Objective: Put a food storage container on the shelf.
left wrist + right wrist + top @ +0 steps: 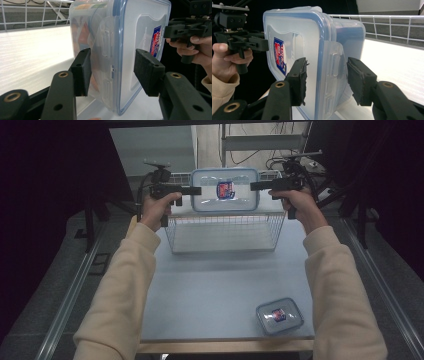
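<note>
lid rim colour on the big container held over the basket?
Blue rim on a clear lid, clearest in the right gripper view.

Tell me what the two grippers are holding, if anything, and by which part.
The large lidded container, held upright over the wire basket: left gripper and right gripper each straddle an opposite short side at its latch flap.

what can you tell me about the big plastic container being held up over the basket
The big container is a rectangular box of clear, frosted-looking plastic with a blue-rimmed lid, side latch flaps and a red-and-blue label on the lid. It is closed and held on edge, lid toward the person, above the wire basket. The left gripper and right gripper grip its opposite short sides across lid and base. Blurred orange contents show through.
</note>
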A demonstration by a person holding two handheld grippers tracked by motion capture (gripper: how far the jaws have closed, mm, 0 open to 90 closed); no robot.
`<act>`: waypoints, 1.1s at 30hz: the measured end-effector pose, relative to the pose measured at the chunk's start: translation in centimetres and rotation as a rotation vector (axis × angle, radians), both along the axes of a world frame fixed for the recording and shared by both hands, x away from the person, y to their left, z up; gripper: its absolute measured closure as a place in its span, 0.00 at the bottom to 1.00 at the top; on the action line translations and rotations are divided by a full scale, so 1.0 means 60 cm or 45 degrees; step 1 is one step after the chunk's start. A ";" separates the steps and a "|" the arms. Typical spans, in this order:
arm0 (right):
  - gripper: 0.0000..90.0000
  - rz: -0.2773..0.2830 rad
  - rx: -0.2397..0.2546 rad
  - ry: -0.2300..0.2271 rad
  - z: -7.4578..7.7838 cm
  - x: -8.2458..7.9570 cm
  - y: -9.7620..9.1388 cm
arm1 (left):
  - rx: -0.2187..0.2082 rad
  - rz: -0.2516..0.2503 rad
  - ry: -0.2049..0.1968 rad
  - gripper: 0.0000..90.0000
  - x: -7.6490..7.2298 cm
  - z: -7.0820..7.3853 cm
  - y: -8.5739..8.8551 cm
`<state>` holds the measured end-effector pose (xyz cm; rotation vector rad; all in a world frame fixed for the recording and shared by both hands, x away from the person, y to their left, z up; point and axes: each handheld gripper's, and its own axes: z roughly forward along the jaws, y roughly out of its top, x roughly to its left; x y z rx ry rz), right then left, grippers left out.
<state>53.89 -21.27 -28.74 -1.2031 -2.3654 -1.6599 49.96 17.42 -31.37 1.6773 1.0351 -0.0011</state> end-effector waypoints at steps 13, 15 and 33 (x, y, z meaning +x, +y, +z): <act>0.53 -0.110 0.026 0.086 -0.001 0.022 0.015 | -0.064 0.087 0.075 0.51 0.023 -0.002 -0.001; 0.52 -0.133 0.043 0.102 -0.002 0.024 0.018 | -0.076 0.095 0.087 0.50 0.027 -0.004 -0.001; 0.46 -0.308 0.034 0.123 -0.019 0.032 0.033 | -0.100 0.165 0.106 0.42 0.044 -0.023 -0.005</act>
